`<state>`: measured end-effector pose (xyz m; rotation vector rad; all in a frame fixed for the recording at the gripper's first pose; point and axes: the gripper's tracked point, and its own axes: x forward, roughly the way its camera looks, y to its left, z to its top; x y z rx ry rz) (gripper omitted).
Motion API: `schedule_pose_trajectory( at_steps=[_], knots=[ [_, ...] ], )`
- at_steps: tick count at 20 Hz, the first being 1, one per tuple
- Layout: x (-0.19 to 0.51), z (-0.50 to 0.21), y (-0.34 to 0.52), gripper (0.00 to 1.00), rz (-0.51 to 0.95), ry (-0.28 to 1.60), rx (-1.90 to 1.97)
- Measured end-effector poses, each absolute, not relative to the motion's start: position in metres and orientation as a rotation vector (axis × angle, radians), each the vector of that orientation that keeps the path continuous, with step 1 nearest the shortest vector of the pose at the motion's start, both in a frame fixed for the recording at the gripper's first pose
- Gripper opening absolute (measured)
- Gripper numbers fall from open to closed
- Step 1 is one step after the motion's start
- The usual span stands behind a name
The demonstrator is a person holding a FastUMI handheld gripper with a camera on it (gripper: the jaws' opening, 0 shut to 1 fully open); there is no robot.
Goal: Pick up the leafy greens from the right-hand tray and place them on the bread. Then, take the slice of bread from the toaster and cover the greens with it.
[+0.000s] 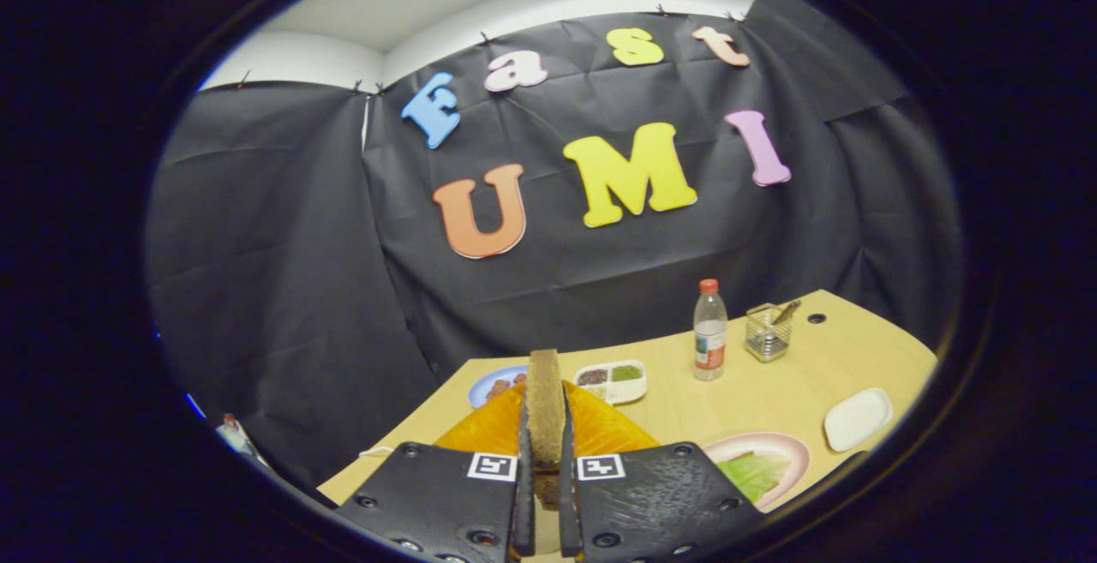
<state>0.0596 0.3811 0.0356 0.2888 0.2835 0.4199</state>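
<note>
Evidently the second half of the task is under way: the claw (pixel 545 460) has its two fingers drawn close together, pressing on either face of a brown, rough-textured slice of bread (pixel 545 404) that stands upright on edge between them, rising above the fingertips. Directly behind the slice sits the orange, rounded toaster (pixel 600 430), so the bread appears lifted just clear of it, though the slot itself is hidden. To the right of the toaster, beside the claw, a round pink plate (pixel 793 447) carries pale green leafy greens (pixel 752 473); whether bread lies beneath them I cannot tell. I judge that carrying the slice over and laying it flat on the greens remains. Beyond the toaster stand a white divided tray (pixel 634 392), a blue plate (pixel 484 385) and a clear plastic bottle (pixel 710 332).
</note>
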Motion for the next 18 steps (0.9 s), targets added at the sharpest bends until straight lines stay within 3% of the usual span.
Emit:
schedule_pose_trajectory(
  at_steps=[7, 18],
  knots=[
    [0.082, -0.042, 0.287, 0.11, 0.272, 0.342, 0.37],
    [0.093, -0.12, 0.276, 0.11, 0.247, 0.446, 0.444]
  ],
)
